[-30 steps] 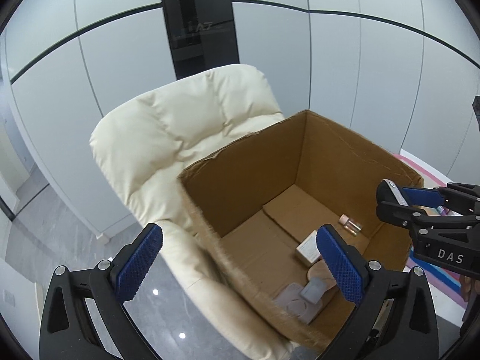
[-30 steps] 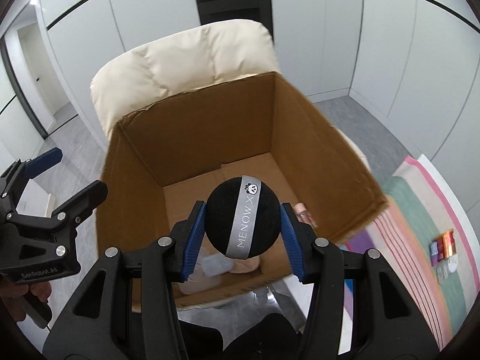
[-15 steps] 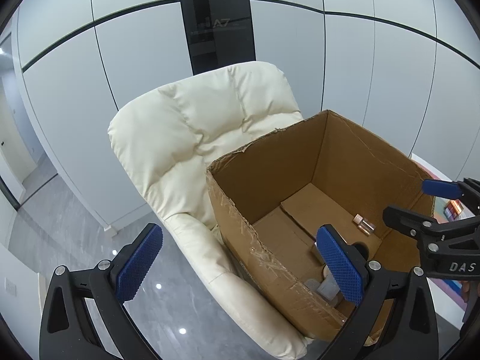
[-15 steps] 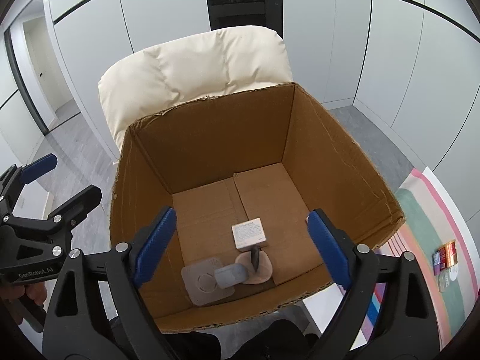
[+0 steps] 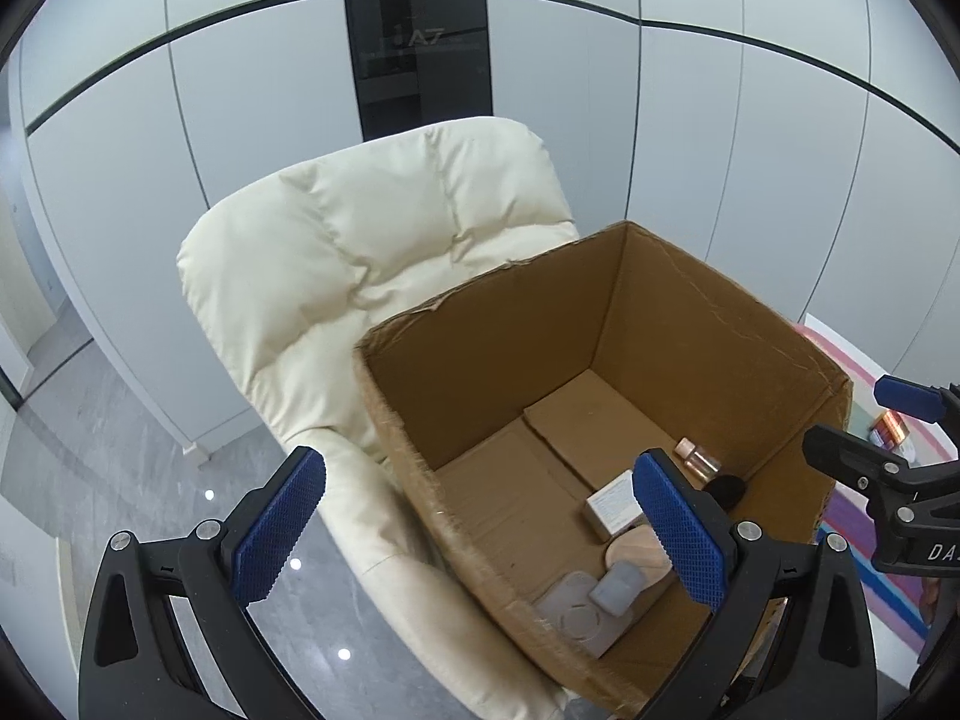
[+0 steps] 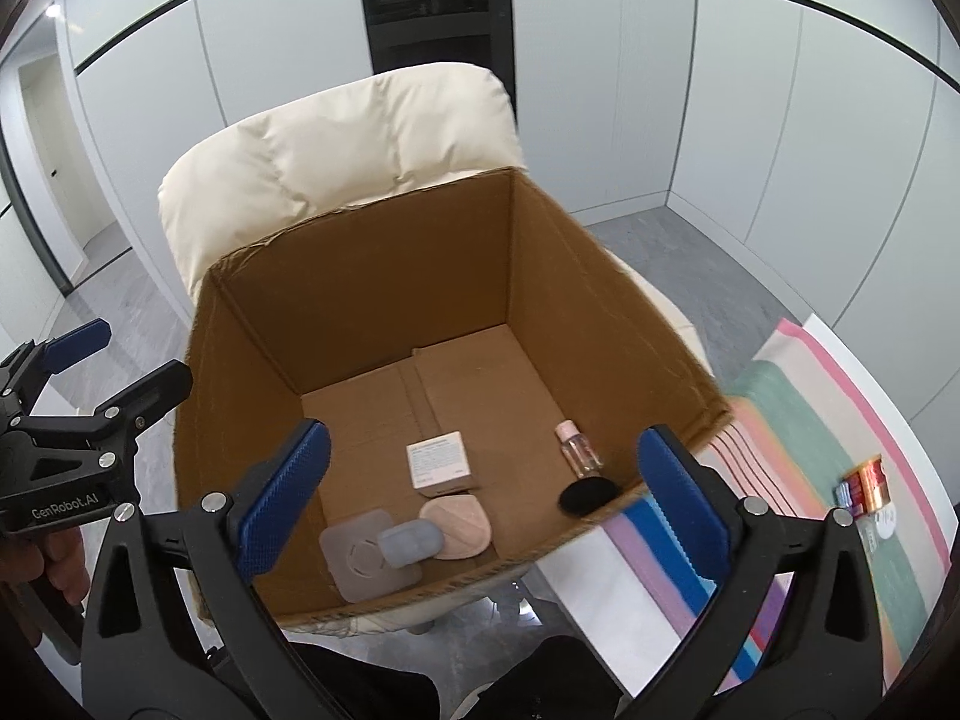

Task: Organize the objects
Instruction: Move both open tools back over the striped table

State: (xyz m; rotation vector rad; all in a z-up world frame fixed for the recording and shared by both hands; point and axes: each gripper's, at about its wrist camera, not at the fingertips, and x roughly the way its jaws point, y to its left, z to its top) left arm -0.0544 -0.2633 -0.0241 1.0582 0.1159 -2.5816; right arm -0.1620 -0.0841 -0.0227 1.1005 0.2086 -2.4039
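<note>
Cream padded chair [image 6: 372, 138] carrying an open cardboard box [image 6: 384, 276], grey glossy floor [image 5: 120, 468] beneath, striped cloth [image 6: 798, 420] at right bearing small shiny packets [image 6: 864, 483]

A brown cardboard box [image 6: 372, 276] is seen on a cream quilted armchair [image 6: 336, 138]. Inside lie a white carton [image 6: 438, 461], a black ball [image 6: 587, 495], a pink-capped clear bottle [image 6: 577, 449], a peach puff [image 6: 457, 527] and grey cases [image 6: 366, 558]. Pastel stripes mark the mat [image 6: 804, 420]. Blue textured pads [image 6: 282, 501] are borne on black frames.
</note>
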